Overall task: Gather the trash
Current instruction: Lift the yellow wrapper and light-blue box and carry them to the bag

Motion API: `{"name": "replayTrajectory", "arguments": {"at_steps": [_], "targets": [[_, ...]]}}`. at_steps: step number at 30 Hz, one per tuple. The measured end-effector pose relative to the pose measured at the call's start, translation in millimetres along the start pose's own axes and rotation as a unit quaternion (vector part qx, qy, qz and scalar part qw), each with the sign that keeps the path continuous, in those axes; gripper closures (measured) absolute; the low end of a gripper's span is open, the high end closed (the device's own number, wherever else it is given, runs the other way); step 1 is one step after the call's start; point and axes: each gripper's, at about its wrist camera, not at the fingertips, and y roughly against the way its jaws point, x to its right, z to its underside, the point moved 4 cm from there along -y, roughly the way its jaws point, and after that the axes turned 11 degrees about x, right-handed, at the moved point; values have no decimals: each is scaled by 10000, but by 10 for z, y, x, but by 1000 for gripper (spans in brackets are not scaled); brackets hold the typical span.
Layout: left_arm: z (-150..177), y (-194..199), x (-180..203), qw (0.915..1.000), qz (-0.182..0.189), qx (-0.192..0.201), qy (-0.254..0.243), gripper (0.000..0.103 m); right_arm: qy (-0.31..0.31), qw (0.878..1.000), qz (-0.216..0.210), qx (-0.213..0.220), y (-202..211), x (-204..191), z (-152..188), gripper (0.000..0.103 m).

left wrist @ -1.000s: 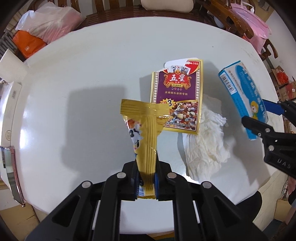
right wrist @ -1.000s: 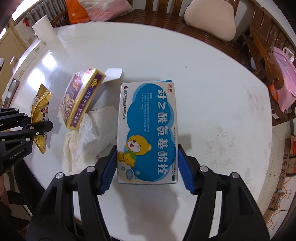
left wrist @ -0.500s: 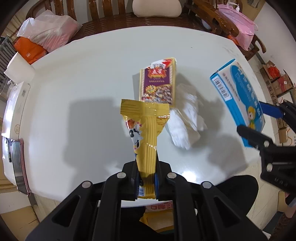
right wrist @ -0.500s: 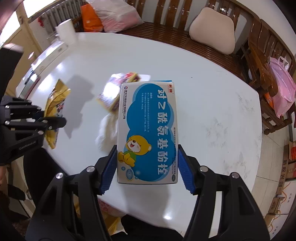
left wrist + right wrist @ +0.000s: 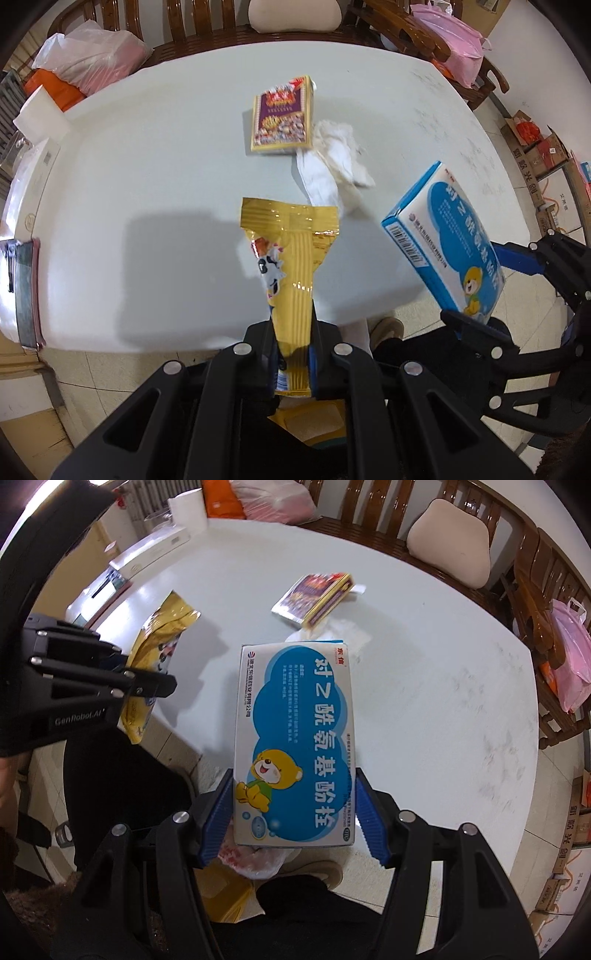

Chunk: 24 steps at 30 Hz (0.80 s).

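Bare white table left and right of card box and crumpled tissue mid-table.

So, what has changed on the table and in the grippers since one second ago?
Both grippers pulled back from the table's middle to its near edge, over the floor, carrying their loads. The left gripper stays shut on the gold wrapper, the right gripper on the blue box. Card box and tissue lie unmoved on the table.

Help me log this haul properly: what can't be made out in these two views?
- Yellow wrapper: its lower end is hidden between the left gripper fingers, left wrist view.
- Card box: print is motion-blurred in both views.
- Tissue: mostly hidden behind the blue box, right wrist view.
- Any bin below is unclear.
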Motion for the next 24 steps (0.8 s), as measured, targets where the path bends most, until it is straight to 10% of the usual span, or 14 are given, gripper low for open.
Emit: {"name": "replayTrajectory", "arguments": {"at_steps": [24], "targets": [[1241,-520,412,9985,327,-432,-125,91,-18,9994,-151,-311,-163,-548,1119,43]]}}
